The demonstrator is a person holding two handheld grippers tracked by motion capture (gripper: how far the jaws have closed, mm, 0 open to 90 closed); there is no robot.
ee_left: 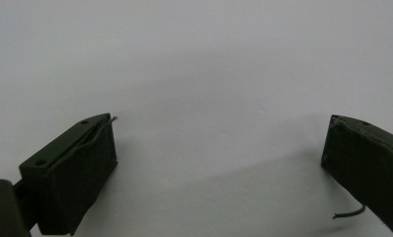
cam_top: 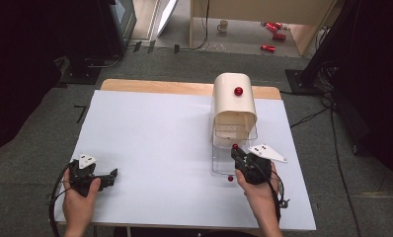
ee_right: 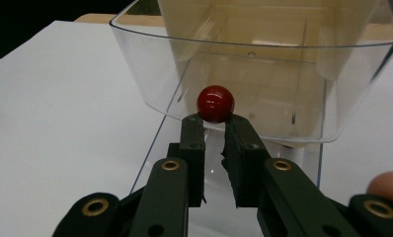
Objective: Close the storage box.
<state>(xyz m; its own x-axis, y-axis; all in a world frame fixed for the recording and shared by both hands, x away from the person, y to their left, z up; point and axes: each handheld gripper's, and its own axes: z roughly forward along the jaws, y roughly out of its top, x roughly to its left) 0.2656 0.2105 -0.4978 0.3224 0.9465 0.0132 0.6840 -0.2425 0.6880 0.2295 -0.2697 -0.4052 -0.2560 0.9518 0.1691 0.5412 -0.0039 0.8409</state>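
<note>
A: Status, right gripper (ee_right: pixel 215 123)?

B: Jaws nearly closed, pinched on red knob (ee_right: pixel 215 103) at front wall of clear drawer (ee_right: pixel 263 59). Drawer sits partly out of cream-hooded bin (cam_top: pixel 234 96), far right of worktop (cam_top: pixel 155 133).

A: Left gripper (cam_top: pixel 111 176)?

B: Jaws wide apart, holding nothing, resting low on worktop, well apart from bin.

A: Step in hand?

B: Judged: drawer pull or push via knob; can't tell which. Next move needs straight travel along drawer's line, firm pinch. Slip risk: knob is round, glossy.
</note>
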